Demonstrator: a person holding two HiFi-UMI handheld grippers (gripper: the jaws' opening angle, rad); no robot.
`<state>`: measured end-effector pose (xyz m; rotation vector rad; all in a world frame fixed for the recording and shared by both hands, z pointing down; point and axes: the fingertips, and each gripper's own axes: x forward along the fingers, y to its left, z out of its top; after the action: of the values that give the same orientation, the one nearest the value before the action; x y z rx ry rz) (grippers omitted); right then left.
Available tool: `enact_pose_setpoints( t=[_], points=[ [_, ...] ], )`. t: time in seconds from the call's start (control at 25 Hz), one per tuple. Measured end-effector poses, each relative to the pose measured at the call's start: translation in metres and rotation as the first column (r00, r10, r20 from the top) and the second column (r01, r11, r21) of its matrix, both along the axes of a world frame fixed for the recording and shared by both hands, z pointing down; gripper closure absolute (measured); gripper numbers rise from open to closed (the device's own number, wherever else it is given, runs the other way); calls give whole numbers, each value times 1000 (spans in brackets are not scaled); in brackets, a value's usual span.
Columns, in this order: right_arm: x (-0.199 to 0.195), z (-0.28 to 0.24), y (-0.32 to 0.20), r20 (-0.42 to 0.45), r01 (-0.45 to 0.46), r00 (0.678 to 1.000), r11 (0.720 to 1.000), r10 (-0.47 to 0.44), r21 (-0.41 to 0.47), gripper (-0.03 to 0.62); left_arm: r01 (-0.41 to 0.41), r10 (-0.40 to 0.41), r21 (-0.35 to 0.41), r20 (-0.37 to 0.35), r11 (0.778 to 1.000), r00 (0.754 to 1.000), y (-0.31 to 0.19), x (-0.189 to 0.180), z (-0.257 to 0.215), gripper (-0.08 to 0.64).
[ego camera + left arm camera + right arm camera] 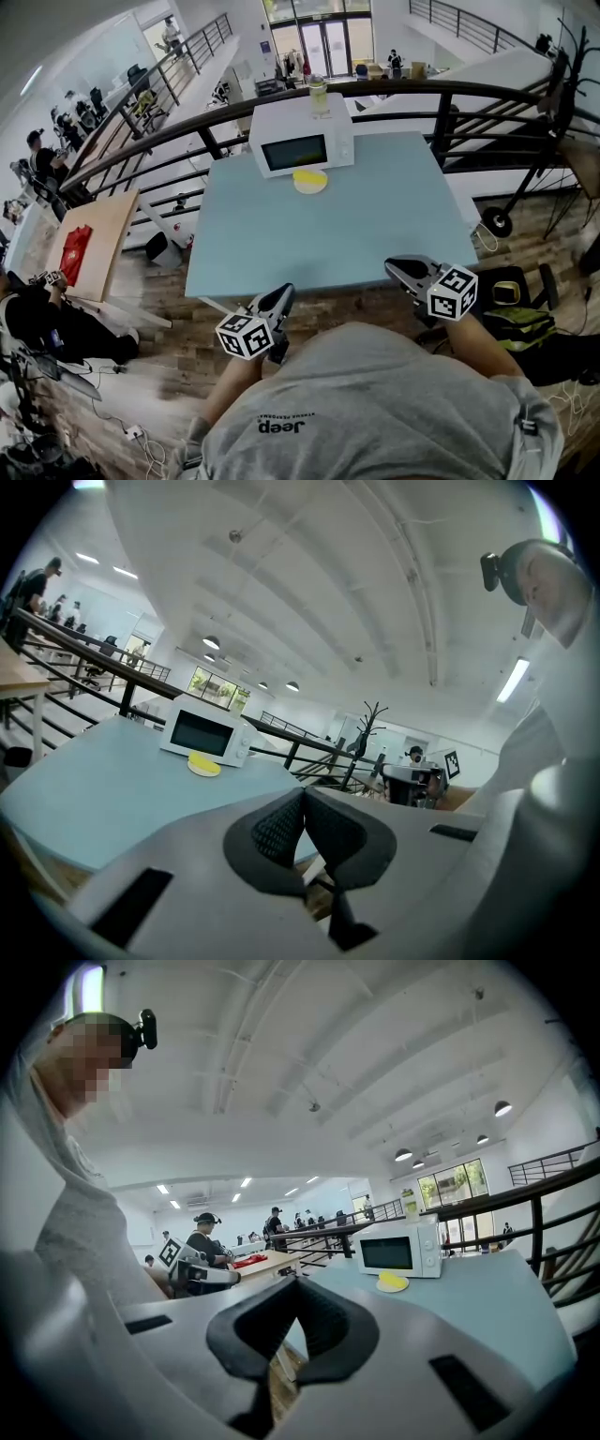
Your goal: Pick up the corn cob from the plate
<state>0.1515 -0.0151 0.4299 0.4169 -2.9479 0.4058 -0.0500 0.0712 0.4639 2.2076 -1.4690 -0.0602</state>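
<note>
A yellow corn cob [309, 175] lies on a small white plate [310, 187] at the far side of the light blue table [328, 234], just in front of a white microwave [302, 141]. Both gripper views show the cob far off: the corn cob [203, 761] and the corn cob [392, 1281]. My left gripper [284, 292] hovers at the table's near edge, shut and empty. My right gripper [392, 266] is also at the near edge, to the right, its pads together with nothing between them. Both are far from the plate.
A bottle [319, 94] stands on the microwave. A dark railing [441, 103] runs behind the table. A wooden table [98, 244] with a red item is at the left, and a bag [520, 323] lies on the floor at the right.
</note>
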Motion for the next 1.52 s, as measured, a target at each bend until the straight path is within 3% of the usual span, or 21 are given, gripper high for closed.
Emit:
enact_pose_setpoints(
  t=[0.44, 0.72, 1.04, 1.28, 1.4, 1.52],
  points=[
    [63, -13, -33, 28, 18, 999, 1000, -18, 21, 577, 19, -21, 24, 52, 1000, 998, -31, 66, -20, 541],
    [54, -10, -54, 36, 75, 996, 997, -76, 28, 577, 10, -13, 18, 165, 1000, 986, -60, 62, -27, 541],
    [-7, 3, -107, -15, 88, 996, 996, -88, 31, 577, -32, 27, 19, 214, 999, 976, -135, 8, -15, 540],
    [-82, 18, -180, -93, 52, 994, 999, -50, 11, 577, -128, 122, 4, 256, 992, 959, -238, -72, 2, 540],
    [-124, 20, -217, -124, 44, 991, 999, -44, -3, 577, -197, 195, -27, 310, 980, 930, -293, -111, 7, 540],
    [-164, 22, -262, -146, 19, 989, 1000, -20, -7, 577, -270, 267, -52, 405, 962, 875, -350, -141, 18, 538]
  ],
)
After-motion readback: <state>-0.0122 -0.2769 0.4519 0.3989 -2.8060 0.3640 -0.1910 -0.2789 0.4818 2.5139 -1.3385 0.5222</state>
